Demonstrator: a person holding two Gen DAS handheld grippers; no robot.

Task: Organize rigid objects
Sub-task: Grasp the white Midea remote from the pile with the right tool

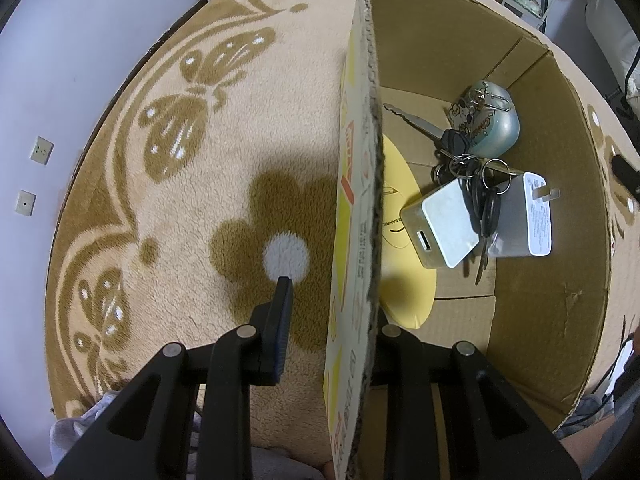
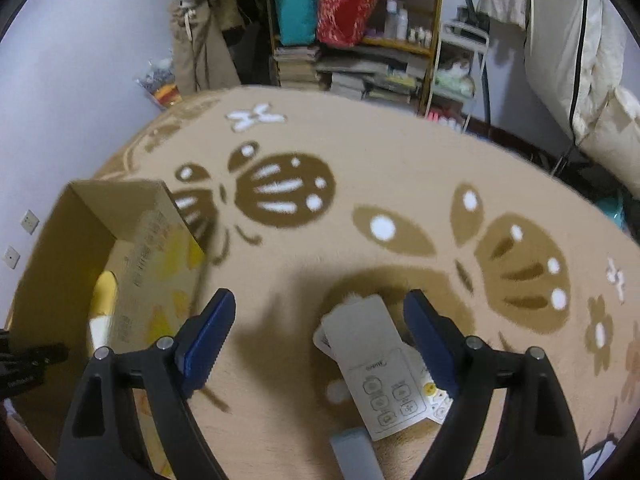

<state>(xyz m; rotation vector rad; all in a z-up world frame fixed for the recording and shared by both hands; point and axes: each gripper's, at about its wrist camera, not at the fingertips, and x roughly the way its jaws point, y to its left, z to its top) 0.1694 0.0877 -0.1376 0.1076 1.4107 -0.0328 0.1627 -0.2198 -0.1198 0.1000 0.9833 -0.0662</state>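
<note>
Two grippers share the job: the left gripper (image 1: 328,320) straddles the cardboard box (image 1: 552,280) wall, closure unclear; the right gripper (image 2: 320,344) hangs open above the white remote (image 2: 372,364) on the rug (image 2: 380,168). Centre, lower squarely, then close across its narrow sides.

butterfly rug (image 2: 360,168) bears cardboard box (image 2: 80,216), remotes (image 2: 376,364).
</note>
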